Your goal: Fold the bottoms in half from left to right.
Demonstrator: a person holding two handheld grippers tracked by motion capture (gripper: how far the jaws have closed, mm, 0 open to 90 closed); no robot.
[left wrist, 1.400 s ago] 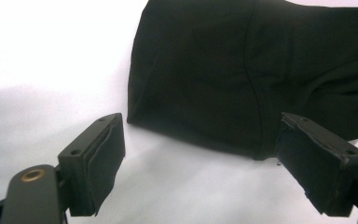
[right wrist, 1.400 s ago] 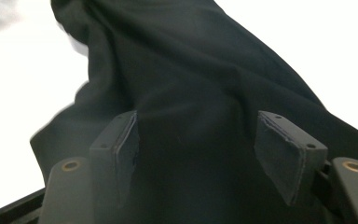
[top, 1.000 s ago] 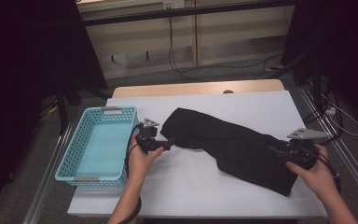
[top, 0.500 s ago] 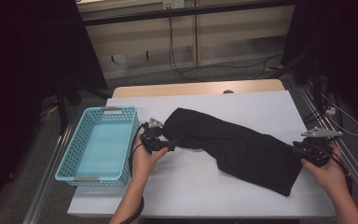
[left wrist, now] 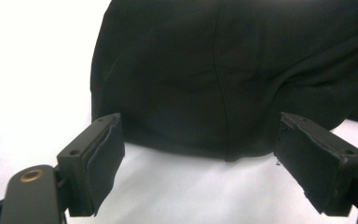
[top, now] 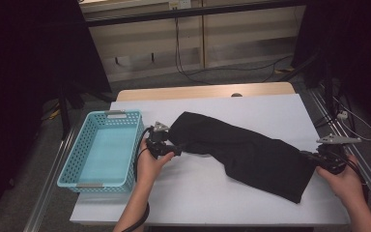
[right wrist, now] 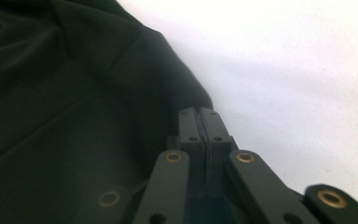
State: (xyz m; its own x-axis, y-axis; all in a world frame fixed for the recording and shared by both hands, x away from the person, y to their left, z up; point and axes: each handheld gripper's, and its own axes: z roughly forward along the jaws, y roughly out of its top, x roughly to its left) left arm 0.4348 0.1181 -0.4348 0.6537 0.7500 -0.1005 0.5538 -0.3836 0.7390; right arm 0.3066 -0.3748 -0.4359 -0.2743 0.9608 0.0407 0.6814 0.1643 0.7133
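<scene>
1. A black garment (top: 244, 150) lay spread across the white counter (top: 270, 108), running at a slant from its upper end near the counter's middle to its lower end near the right edge.
2. The left tongs (top: 173, 147), held in the person's left hand (top: 149, 162), sat at the garment's upper left end, just beside the cloth.
3. In the left gripper view, the left tongs (left wrist: 200, 154) stood wide apart, one pad (left wrist: 105, 161) on each side of the garment's (left wrist: 233, 74) rounded hem, with bare counter (left wrist: 32, 70) showing between pads and cloth; they held nothing.
4. The right tongs (top: 314, 159), in the person's right hand (top: 345, 181), met the garment at its lower right end.
5. In the right gripper view, the right tongs (right wrist: 199, 122) had just been closing and stood pressed together at the very edge of the garment (right wrist: 74, 93); the thin dark line between the pads looked like a pinched fold of cloth, so they appeared clamped on the garment's edge.
6. The white counter (right wrist: 284, 70) lay bare to the right of that grip.
7. A light blue perforated basket (top: 72, 164) stood at the counter's left edge, just beside the left hand and apart from the garment.
8. Cables (top: 193, 72) trailed over the floor beyond the counter's far side.
</scene>
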